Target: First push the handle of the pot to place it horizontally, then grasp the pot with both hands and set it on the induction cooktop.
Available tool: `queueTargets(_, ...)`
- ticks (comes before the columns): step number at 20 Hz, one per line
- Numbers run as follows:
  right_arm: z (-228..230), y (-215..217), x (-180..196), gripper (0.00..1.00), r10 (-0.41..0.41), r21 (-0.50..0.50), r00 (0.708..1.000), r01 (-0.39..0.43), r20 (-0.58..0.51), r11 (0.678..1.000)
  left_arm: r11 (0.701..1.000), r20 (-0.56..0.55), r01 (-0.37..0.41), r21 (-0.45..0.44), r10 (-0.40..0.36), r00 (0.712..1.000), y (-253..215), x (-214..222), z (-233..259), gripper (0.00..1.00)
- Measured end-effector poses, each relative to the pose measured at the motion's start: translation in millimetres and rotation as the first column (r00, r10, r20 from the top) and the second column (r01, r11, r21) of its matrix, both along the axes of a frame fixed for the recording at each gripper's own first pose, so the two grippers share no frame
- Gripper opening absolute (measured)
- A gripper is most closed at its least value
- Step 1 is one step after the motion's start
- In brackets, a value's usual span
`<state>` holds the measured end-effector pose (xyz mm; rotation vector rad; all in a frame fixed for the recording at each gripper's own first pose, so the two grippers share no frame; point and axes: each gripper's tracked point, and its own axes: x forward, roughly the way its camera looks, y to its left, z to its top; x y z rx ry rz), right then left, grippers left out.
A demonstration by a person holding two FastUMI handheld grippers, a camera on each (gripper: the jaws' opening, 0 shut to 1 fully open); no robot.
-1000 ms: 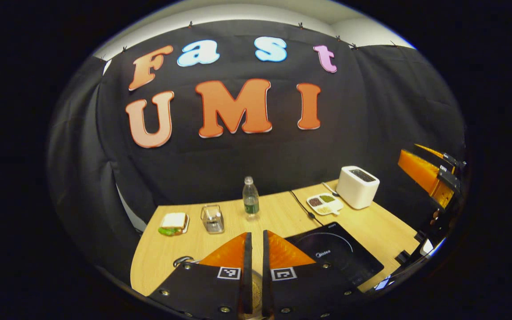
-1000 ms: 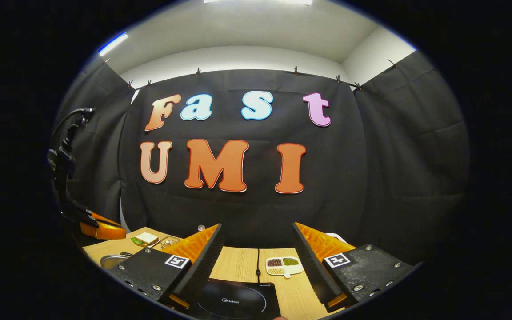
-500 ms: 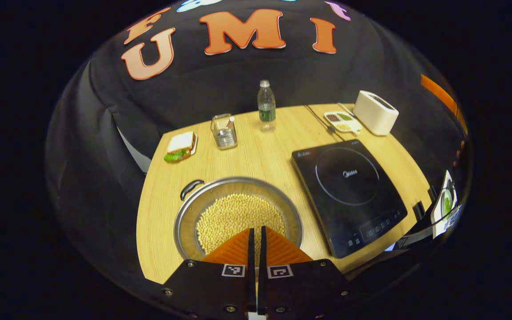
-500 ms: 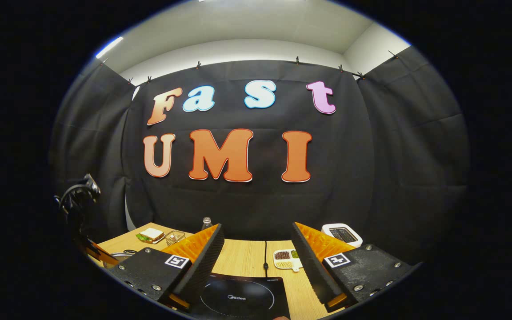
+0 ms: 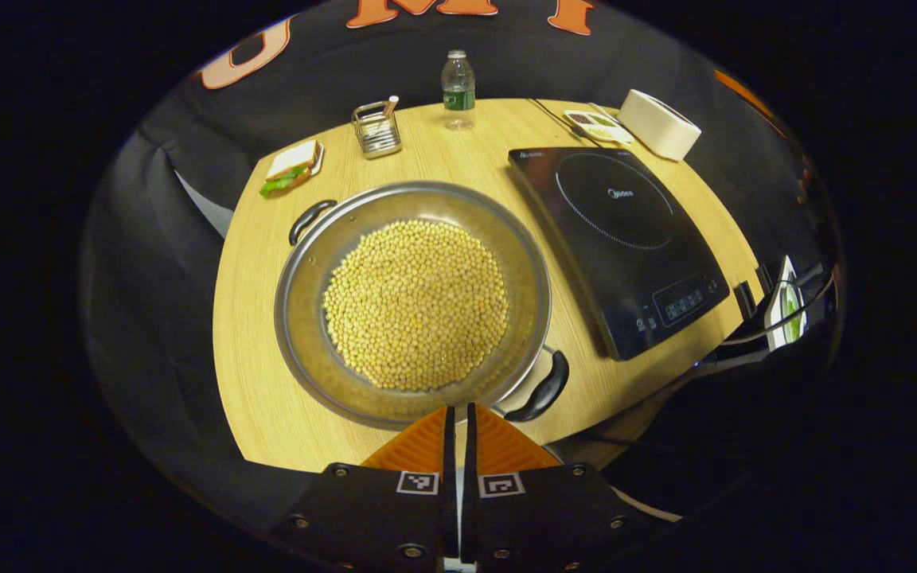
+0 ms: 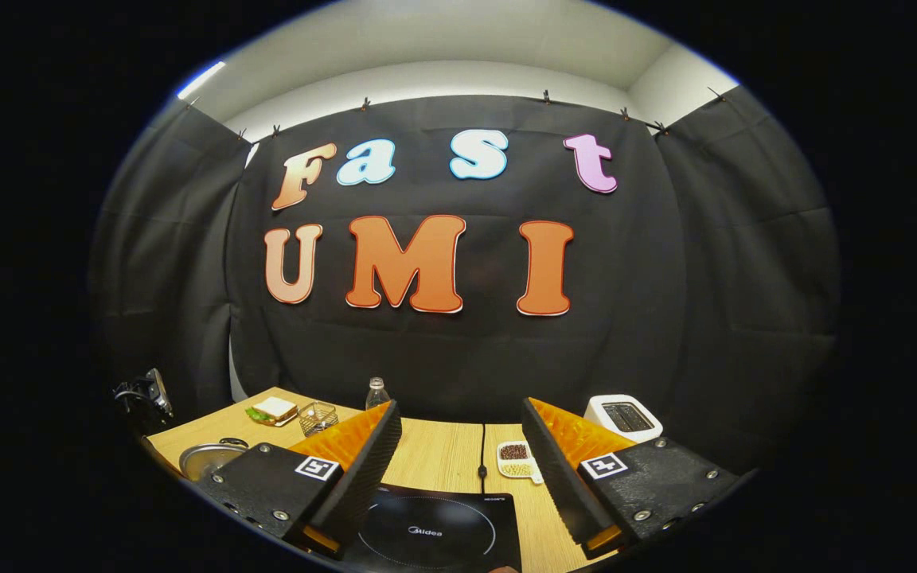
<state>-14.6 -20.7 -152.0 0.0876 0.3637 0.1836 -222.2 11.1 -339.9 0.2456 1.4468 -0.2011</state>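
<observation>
Sharp, evenly lit, fisheye-warped edges

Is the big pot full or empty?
Not empty: the pot holds a wide layer of small yellow beans covering its bottom, well below the rim.

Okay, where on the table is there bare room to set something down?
Bare wood lies left of the pot, down to the near edge of the table, and in a patch bounded by the pot, wire basket, bottle and cooktop. The far right corner is crowded: snack dish, toaster, cord.
</observation>
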Motion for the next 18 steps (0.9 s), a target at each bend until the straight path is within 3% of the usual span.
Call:
queueTargets(8,-9,-14,0,0.95,-0.003,-0.014,1.000,0.002,-0.012,1.000,0.995,-0.120,0.083,0.048,-0.077,0.990,14,-32,-33,0.04)
queueTargets(18,-23,-60,-16,0.94,-0.044,-0.047,0.998,0.042,-0.038,0.998,0.987,-0.168,0.150,0.059,-0.138,0.976,-25,-37,-76,0.02)
